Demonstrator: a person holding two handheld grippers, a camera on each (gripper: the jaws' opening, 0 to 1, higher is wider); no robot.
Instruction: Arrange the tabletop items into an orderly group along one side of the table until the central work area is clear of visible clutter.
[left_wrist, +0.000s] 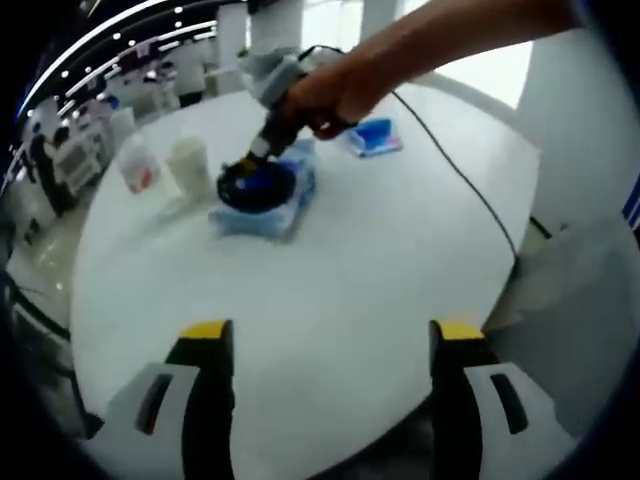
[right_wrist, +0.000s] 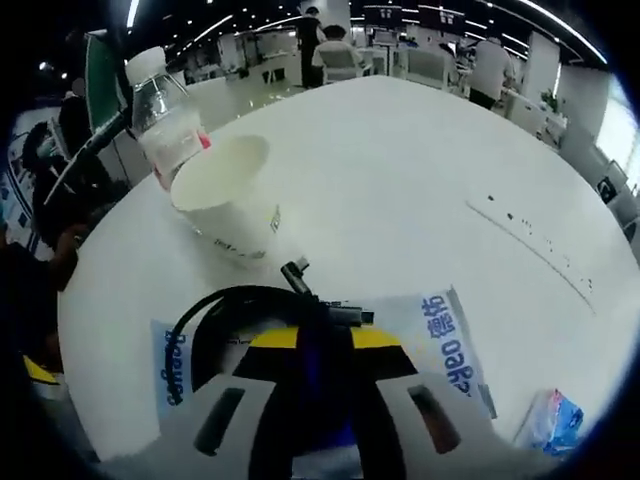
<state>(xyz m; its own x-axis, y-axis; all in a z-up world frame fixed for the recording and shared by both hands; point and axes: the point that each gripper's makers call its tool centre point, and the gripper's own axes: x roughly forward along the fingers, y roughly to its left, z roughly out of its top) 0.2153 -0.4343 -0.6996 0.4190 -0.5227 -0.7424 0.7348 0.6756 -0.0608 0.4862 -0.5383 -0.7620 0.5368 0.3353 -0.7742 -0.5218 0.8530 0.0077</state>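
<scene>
A round white table (left_wrist: 330, 270) stands in a bright open office with ceiling light strips and desks behind.

In the left gripper view, the left gripper (left_wrist: 333, 335) hangs over the near edge of the table with its two yellow-tipped jaws wide apart and nothing between them. Across the table a person's hand (left_wrist: 335, 95) holds the right gripper (left_wrist: 258, 155), whose tips press down on a coiled black cable (left_wrist: 255, 185) lying on a blue and white tissue pack (left_wrist: 262, 210). Just left of the pack stand a white paper cup (left_wrist: 188, 165) and a clear water bottle (left_wrist: 138, 165). A small blue packet (left_wrist: 375, 137) lies beyond the hand, and a thin black cord (left_wrist: 455, 165) trails over the table towards its far edge.

In the right gripper view, the right gripper (right_wrist: 322, 345) has its jaws drawn close together around the coiled black cable (right_wrist: 215, 310), gripping it on top of the tissue pack (right_wrist: 440, 340). The paper cup (right_wrist: 225, 200) stands upright just beyond, touching the water bottle (right_wrist: 165, 115) behind it. The small blue packet (right_wrist: 550, 420) lies at the lower right, apart from the pack.
</scene>
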